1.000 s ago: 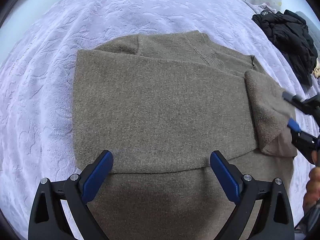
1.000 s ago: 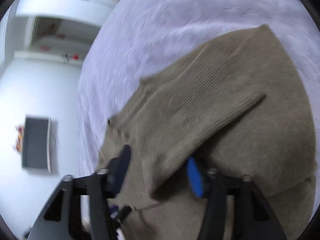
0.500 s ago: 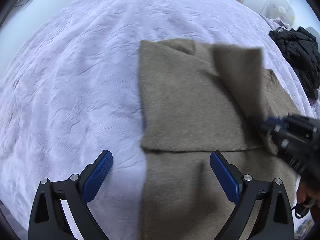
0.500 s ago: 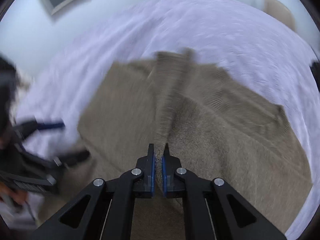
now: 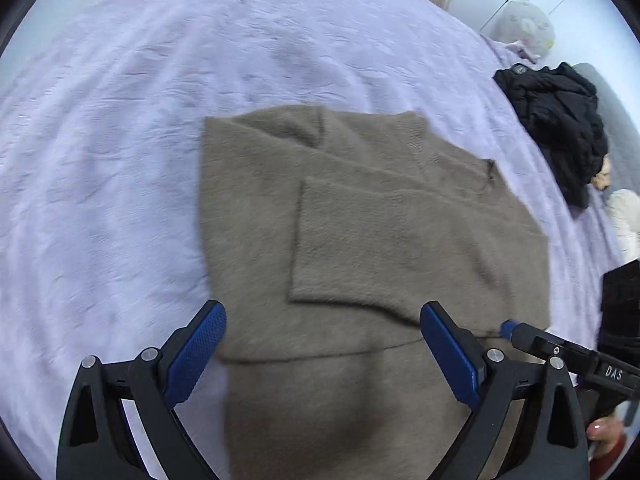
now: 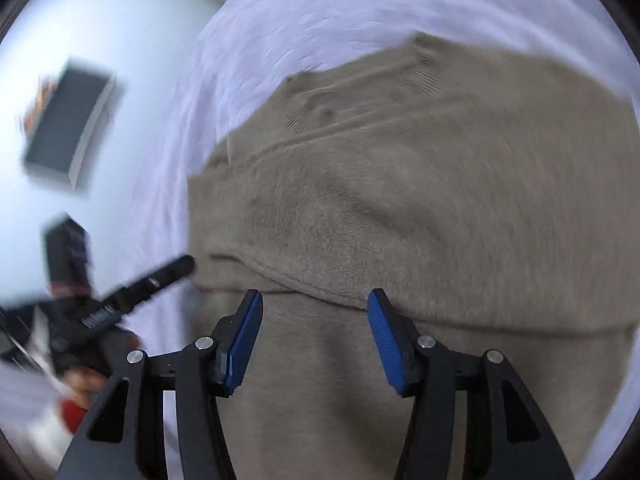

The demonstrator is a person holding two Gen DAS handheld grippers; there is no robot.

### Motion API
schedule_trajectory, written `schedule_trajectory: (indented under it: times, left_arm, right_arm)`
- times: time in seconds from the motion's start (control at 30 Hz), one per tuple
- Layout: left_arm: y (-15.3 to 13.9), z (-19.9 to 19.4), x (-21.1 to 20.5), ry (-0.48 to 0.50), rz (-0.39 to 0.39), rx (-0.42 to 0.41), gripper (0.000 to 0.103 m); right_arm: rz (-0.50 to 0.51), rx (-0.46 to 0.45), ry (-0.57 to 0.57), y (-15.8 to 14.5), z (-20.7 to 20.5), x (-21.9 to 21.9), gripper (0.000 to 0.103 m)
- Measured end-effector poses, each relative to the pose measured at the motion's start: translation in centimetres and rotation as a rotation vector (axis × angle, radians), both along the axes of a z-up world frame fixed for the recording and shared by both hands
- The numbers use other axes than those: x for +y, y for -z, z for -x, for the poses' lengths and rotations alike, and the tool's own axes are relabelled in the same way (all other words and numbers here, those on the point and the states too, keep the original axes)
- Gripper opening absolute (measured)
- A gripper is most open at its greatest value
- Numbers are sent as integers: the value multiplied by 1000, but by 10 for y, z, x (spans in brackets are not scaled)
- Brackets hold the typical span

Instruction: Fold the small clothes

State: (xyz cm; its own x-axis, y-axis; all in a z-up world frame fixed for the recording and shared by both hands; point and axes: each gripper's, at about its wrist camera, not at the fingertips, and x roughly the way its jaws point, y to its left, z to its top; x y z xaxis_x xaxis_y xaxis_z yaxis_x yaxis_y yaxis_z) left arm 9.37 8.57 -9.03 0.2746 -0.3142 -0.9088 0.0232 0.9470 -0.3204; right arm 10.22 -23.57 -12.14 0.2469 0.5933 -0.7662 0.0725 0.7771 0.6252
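At frame centre: brown sweater (image 5: 360, 240) flat on the bed (image 5: 120, 140), sleeve laid across for folding | right gripper (image 6: 316, 332) fingers opening, nothing between, above the fold | left gripper (image 5: 320, 356) fingers wide apart, empty

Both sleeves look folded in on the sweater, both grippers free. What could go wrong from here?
1. The folded sleeve lies loose on the taupe sweater; the right gripper, jaws opening with nothing pinched between them, hangs just over its cuff edge and could snag it and undo the fold.
2. The left gripper is open above the lower body; a pinch there may catch only the top layer.
3. The lavender bedspread is soft and wrinkled, so folds may skew.
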Motion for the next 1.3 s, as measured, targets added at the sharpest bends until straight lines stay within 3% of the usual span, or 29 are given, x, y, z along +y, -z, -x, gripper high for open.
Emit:
schedule_trajectory:
  times: [0.03, 0.1, 0.2, 0.3, 0.4, 0.47, 0.5, 0.67, 0.8, 0.9, 1.03, 1.1, 1.17, 1.2, 1.3]
  left_arm:
    - [1, -5, 1, 2, 27, 5, 98]
    - [-1, -15, 5, 1, 82, 23, 84]
    - [-3, -15, 15, -37, 89, 39, 84]
    - [-6, -11, 20, -56, 37, 29, 84]
    - [-9, -5, 22, -50, -17, 7, 84]
    - [-11, -1, 26, -49, -35, -4, 84]
    - [-12, 1, 29, -52, -39, -9, 84]
    - [-24, 4, 37, -71, -46, -62, 85]
    - [-19, 1, 35, -61, -78, -45, 85]
    - [-13, 1, 28, -48, -96, -35, 85]
    - [-9, 2, 8, -12, -88, -35, 85]
    - [-10, 0, -2, 4, -75, -41, 85]
    - [-9, -4, -13, 13, -63, -47, 85]
    - [-8, -7, -18, 13, -61, -48, 85]
    - [1, -16, -27, 6, -87, -43, 85]
  right_arm:
    - [-94, 18, 51, 5, 0, -5, 59]
    - [-260, 42, 115, 17, -3, 0, 59]
    - [-420, 113, 151, 45, -10, 32, 59]
    - [-445, 164, 157, 65, -19, 66, 58]
    - [-486, 154, 234, 76, -25, 80, 51]
    - [-500, 176, 273, 79, -25, 80, 38]
    - [-506, 188, 273, 82, -28, 84, 10]
    - [-449, 94, 157, 55, -40, 102, 7]
    - [-352, 140, 79, 62, -38, 111, 7]
    - [-340, 187, 41, 73, -36, 116, 7]
    - [-238, 164, -30, 45, -34, 106, 11]
    - [-163, 96, -58, 18, -30, 84, 13]
    - [-66, 20, -31, -8, -26, 46, 40]
    - [-2, -10, 7, -15, -26, 23, 60]
    - [199, -75, 185, -34, -26, -52, 60]
